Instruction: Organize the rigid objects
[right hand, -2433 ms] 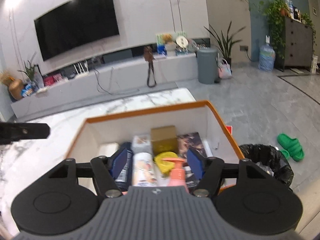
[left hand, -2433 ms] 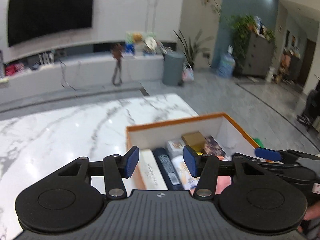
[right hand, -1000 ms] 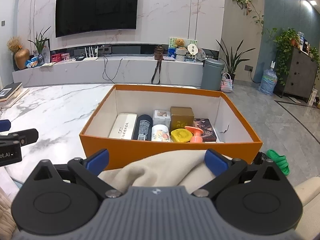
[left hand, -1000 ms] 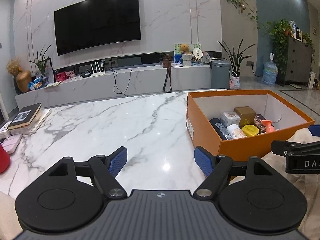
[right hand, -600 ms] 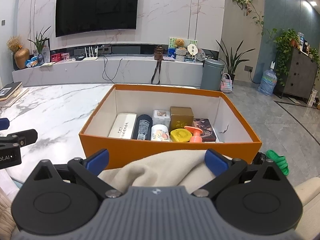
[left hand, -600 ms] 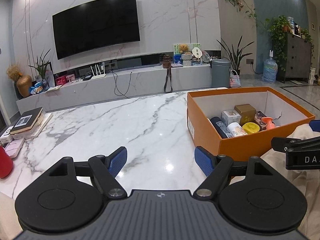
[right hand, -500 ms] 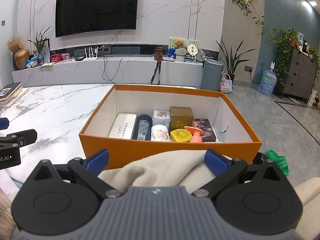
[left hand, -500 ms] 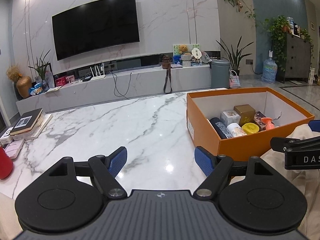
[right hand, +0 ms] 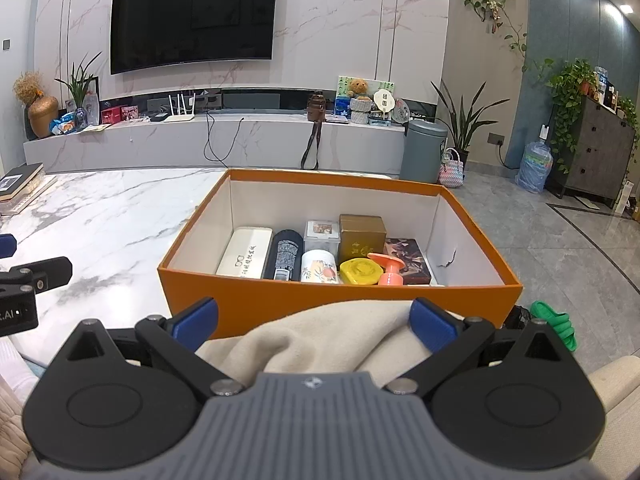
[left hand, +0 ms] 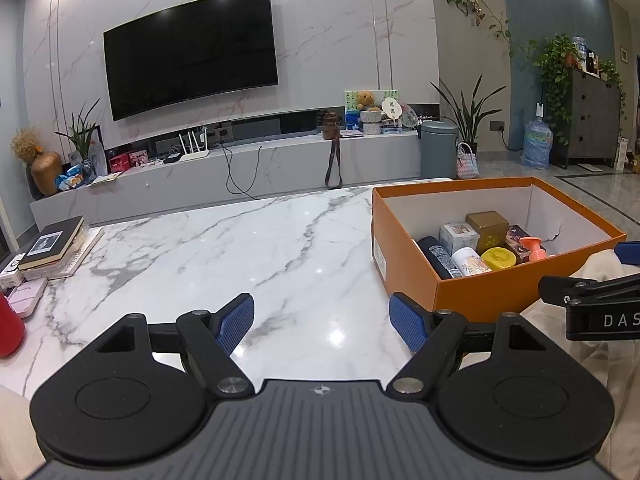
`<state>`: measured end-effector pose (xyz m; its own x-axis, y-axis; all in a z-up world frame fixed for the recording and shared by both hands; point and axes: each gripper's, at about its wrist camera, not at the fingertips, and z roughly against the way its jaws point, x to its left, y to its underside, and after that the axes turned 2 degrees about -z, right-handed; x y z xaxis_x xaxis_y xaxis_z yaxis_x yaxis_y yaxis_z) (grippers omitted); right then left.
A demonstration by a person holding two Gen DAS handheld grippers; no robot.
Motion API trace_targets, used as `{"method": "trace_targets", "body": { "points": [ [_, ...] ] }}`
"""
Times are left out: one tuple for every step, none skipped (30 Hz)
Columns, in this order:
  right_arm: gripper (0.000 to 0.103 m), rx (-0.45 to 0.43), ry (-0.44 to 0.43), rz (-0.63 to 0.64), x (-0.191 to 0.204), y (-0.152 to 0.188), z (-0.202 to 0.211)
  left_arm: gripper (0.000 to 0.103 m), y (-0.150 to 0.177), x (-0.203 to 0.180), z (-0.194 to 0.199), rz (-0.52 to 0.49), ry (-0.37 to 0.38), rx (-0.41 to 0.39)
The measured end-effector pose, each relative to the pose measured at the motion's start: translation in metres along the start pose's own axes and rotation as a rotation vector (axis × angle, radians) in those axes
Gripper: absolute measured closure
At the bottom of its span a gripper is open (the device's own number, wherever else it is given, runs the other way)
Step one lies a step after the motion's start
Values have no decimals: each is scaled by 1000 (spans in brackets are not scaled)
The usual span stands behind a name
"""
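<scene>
An orange box (right hand: 340,304) stands at the right end of the marble table (left hand: 240,248); it also shows in the left wrist view (left hand: 480,292). In it lie a white glasses case (right hand: 244,258), a dark bottle (right hand: 285,254), a small clear box (right hand: 322,232), a printed can (right hand: 318,266), a gold box (right hand: 362,236), a yellow lid (right hand: 360,272), a pink plunger-shaped piece (right hand: 390,268) and a dark book (right hand: 408,254). My left gripper (left hand: 322,322) is open and empty above the table's near edge. My right gripper (right hand: 314,320) is open and empty, held back in front of the box over beige cloth (right hand: 320,340).
Stacked books (left hand: 52,244), a pink case (left hand: 26,298) and a red object (left hand: 10,328) sit at the table's left end. A green slipper (right hand: 556,322) and a black bin bag lie on the floor right of the box. A TV wall and low cabinet stand beyond.
Both grippers have pulled back out of the box and opened wider since 2.4 s ago. Over the last second they have barely moved.
</scene>
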<state>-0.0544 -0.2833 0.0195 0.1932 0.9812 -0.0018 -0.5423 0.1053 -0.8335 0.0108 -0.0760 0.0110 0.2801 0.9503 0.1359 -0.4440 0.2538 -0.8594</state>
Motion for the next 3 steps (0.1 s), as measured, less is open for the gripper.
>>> {"method": "trace_targets", "body": {
  "points": [
    [3, 0, 0, 0, 0, 0, 0, 13, -1, 0, 0, 1, 5, 1],
    [3, 0, 0, 0, 0, 0, 0, 13, -1, 0, 0, 2, 6, -1],
    [3, 0, 0, 0, 0, 0, 0, 13, -1, -1, 1, 2, 6, -3]
  ]
}}
